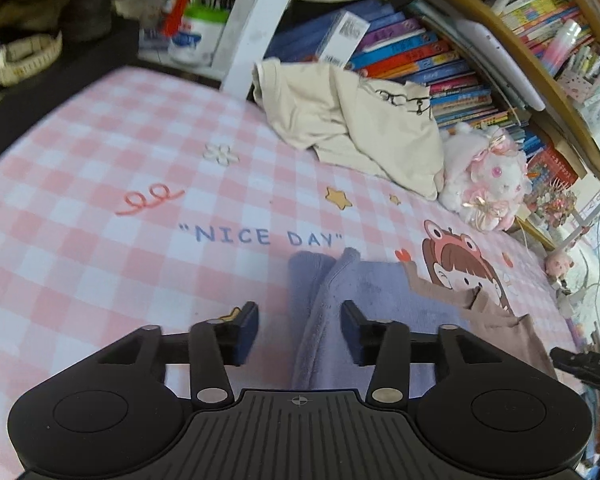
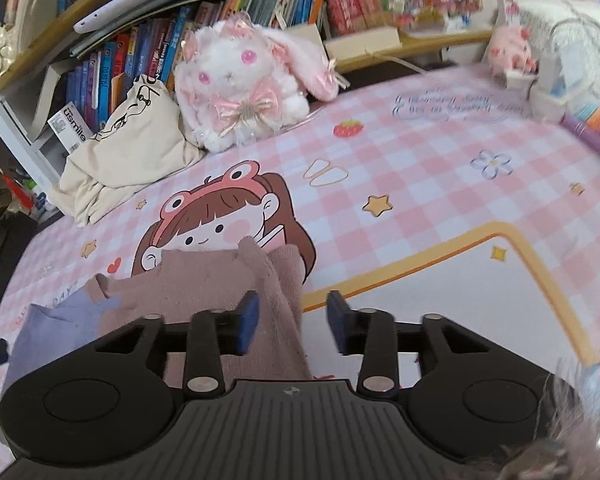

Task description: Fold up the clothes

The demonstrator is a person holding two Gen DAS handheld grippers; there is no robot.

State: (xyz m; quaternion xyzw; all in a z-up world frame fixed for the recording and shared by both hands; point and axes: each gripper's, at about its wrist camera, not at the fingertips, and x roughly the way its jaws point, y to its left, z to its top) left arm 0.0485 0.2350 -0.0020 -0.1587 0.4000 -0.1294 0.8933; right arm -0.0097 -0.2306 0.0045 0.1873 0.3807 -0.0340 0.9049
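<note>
Cloth (image 1: 372,300), half lavender and half dusty mauve, lies on the pink checked mat (image 1: 100,240) right under our two grippers. We see the left gripper (image 1: 299,330) hanging above the lavender half with its blue pads standing apart; a raised fold of cloth runs up between them, but neither pad presses on it, so we read the grip as released. The right gripper (image 2: 292,322) hangs over the mauve half (image 2: 204,284), its pads likewise apart: the folded right edge of the cloth lies between them, nearer the left pad, with nothing pinched.

The relation that counts for us is this: the cloth stretches side to side across both grippers, its long axis running from the lavender end under the left hand to the mauve end under the right, while the fingers point away over it toward the far edge. Each hand is nearest its own end, so a next fold would, we judge, call for both.

The fabric looks soft and slightly napped, like fleece or terry, with thick rounded edges and a ridge at each side. Farther off, a cream garment (image 1: 352,128) lies crumpled against the books (image 1: 420,60), beside a fluffy white rabbit toy (image 2: 240,92).
</note>
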